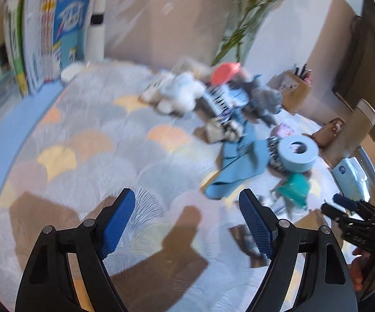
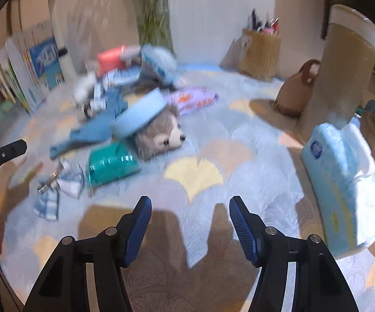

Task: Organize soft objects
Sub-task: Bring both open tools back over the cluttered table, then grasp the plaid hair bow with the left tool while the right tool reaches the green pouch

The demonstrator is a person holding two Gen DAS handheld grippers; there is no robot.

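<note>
1. The left tool (image 1: 187, 200) is released, its blue pads spread wide with nothing between them, above a patterned cloth (image 1: 96, 140) that covers the counter.
2. The right tool (image 2: 190, 208) is likewise released and empty, over the same cloth (image 2: 213, 161).
3. Ahead and to the left of the right tool lies a gray plush animal (image 2: 161, 135), face toward the tool, with a light-blue foam ring (image 2: 140, 115) leaning on top of it.
4. Just in front of the plush sits a teal pouch (image 2: 112, 165), and nearer the tool, to its left, a crumpled checked cloth (image 2: 57, 192).
5. A blue cloth (image 2: 96, 130) spreads out left of the ring; beyond it a blurred heap of soft things includes a coral-red item (image 2: 110, 58).
6. To the right of the right tool, close by, stands a light-blue pack of tissues (image 2: 343, 182).
7. From the left tool, the ring (image 1: 298, 154), blue cloth (image 1: 236, 166) and teal pouch (image 1: 295, 188) lie ahead to the right; a white plush toy (image 1: 179, 95) lies farther ahead.
8. The right tool's tip (image 1: 343, 204) shows at the far right of the left view.
</note>
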